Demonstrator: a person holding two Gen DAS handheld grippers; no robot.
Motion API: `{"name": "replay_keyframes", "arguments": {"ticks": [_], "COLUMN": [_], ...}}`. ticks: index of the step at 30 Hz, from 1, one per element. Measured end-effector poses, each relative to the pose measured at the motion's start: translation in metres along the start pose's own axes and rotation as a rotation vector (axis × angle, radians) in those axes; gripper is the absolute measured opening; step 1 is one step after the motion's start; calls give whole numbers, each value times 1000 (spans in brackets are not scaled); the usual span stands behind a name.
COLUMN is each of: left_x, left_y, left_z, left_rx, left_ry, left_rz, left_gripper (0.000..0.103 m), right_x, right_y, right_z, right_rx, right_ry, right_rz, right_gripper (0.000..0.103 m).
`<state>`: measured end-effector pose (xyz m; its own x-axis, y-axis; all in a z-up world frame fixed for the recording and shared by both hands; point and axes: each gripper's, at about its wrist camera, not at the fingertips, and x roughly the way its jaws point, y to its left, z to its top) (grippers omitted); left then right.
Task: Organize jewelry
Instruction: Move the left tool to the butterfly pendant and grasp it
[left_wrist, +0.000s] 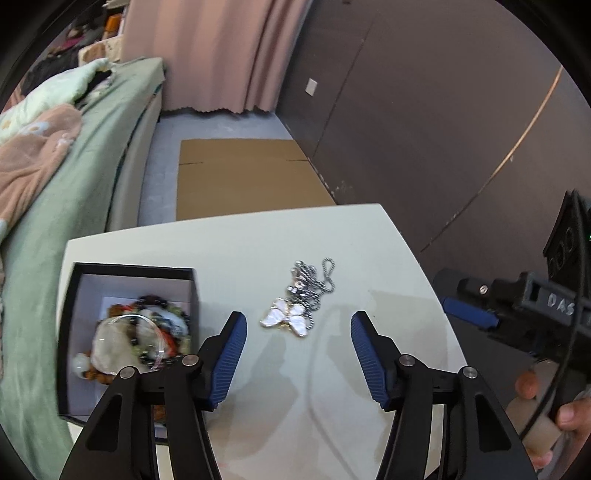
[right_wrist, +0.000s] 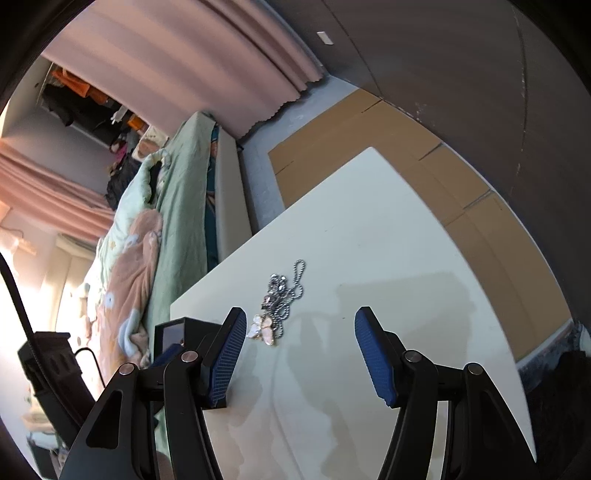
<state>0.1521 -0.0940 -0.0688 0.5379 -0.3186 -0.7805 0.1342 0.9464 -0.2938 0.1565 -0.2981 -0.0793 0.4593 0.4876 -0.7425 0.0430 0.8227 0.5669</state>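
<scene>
Gleaming ball-chain necklace (left_wrist: 306, 291), pearly butterfly pendant (left_wrist: 286, 316), matte tabletop (left_wrist: 332, 236).

White butterfly pendant (left_wrist: 286, 318), prob. silver chain (left_wrist: 314, 280).

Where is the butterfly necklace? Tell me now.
In the left wrist view, the necklace lies on the white table, right of the black box, just ahead of the open left gripper.

The butterfly necklace (right_wrist: 275, 306) lies on the white table (right_wrist: 388, 240), just beyond the right gripper (right_wrist: 300, 352). Its fingers are spread wide, holding nothing. A black box (right_wrist: 173, 332) sits left of the necklace.
</scene>
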Motion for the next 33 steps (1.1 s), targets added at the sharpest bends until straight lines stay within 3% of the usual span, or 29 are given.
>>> {"name": "replay_keyframes", "arguments": {"ticks": [8,13,17,21,24,33], "left_x": [35,50,53,58,61,78], "left_y": [-17,-10,-6,-4,1,-5], "left_z": [-1,-2,0,1,2,-6], "left_rx": [41,23,18,22,5,84], "left_ry": [72,95,101,100,98,84], "left_rz": [3,48,25,95,105,191], "left_gripper": [60,60,60,60,60,60], "right_x": [-5,-6,-6,-5,-4,1], "right_y": [-10,-13,-16,-15,-17,-16], "right_z": [3,4,4,3,2,3], "right_rx": [32,43,48,47,48,47], "right_ry": [-3,-2,0,4,8,16], "right_rz": [14,21,21,16,15,3], "right_gripper": [62,62,62,62,62,62]}}
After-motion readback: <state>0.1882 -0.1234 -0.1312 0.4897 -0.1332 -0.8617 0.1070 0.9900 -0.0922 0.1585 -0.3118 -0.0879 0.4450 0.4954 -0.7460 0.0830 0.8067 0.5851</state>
